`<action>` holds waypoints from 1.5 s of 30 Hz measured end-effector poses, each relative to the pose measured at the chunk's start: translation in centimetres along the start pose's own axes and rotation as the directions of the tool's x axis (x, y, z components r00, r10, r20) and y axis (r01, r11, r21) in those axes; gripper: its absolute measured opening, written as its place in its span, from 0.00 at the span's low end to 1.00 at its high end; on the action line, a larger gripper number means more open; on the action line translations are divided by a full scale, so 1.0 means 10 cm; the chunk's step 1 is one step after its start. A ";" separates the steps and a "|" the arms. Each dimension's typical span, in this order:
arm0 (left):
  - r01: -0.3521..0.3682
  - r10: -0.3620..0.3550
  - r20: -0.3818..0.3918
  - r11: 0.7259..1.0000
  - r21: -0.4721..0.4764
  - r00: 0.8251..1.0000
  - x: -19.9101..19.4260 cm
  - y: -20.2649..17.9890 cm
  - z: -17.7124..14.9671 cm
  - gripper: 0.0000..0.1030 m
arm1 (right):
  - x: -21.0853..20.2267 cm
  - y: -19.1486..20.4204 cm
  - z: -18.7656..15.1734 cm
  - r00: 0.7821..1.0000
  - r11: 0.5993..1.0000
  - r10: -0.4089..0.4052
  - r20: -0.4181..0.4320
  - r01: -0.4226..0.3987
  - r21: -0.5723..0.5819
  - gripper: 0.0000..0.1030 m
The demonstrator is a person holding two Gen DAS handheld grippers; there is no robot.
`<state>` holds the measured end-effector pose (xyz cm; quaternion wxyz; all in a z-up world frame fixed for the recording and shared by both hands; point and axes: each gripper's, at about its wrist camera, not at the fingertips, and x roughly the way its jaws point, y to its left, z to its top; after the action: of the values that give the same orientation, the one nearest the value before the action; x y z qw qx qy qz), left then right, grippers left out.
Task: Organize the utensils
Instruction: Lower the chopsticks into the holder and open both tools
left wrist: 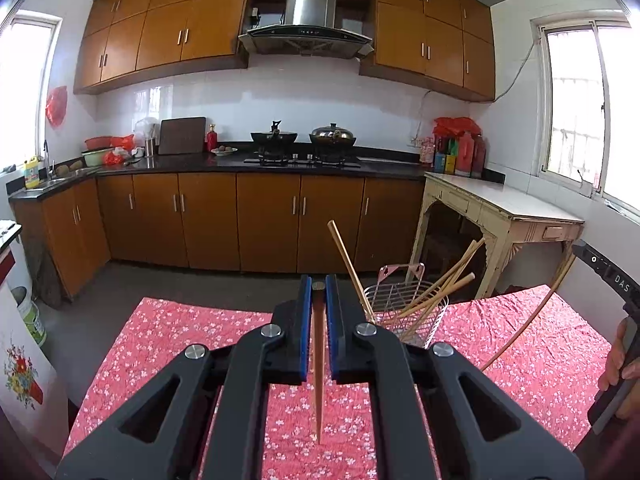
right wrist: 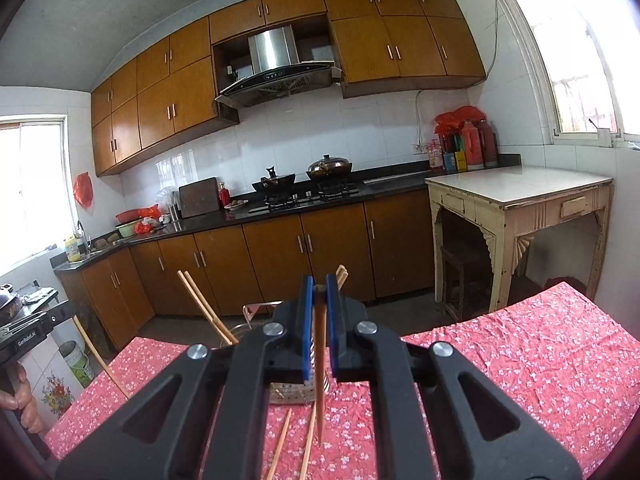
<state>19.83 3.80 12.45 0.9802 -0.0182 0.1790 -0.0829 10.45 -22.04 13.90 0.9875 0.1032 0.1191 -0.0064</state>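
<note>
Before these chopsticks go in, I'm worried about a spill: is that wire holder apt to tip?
Probably somewhat. The wire holder looks light and open, and its chopsticks lean far out to one side. It stands on wrinkled cloth, so a nudge may shift it.

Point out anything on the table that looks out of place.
Two chopsticks lie loose on the red floral tablecloth in front of the wire utensil basket, while the other chopsticks stand inside it, leaning untidily.

Each camera rides on a hand-held gripper, looking forward along its fingers and slightly downward, close above the bench (left wrist: pixel 520 344) with the red flowered cloth. The left view faces the stove (left wrist: pixel 304 158) squarely; the right view sees it tilted. Both share the wire basket (left wrist: pixel 404 304), cupboards and side table (right wrist: pixel 516 188).
</note>
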 end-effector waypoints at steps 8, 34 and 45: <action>0.013 -0.013 0.029 1.000 0.004 0.999 0.05 -0.05 0.29 0.07 | 0.09 0.01 0.37 0.999 1.000 0.018 0.050 -0.019 0.021 0.08; 0.097 -0.099 0.022 0.994 0.050 0.995 1.15 -0.83 1.14 0.07 | 1.54 0.33 0.75 0.990 0.993 0.120 -0.071 -0.118 0.028 0.08; 0.058 -0.056 -0.073 0.998 0.031 0.996 1.52 -0.76 0.88 0.07 | 1.87 0.22 0.47 0.982 0.997 0.077 -0.170 -0.075 0.019 0.20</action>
<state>35.78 -6.20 15.92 0.9705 -0.0039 0.2123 -0.1144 29.83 -20.63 14.36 0.9725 0.1142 0.1992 0.0395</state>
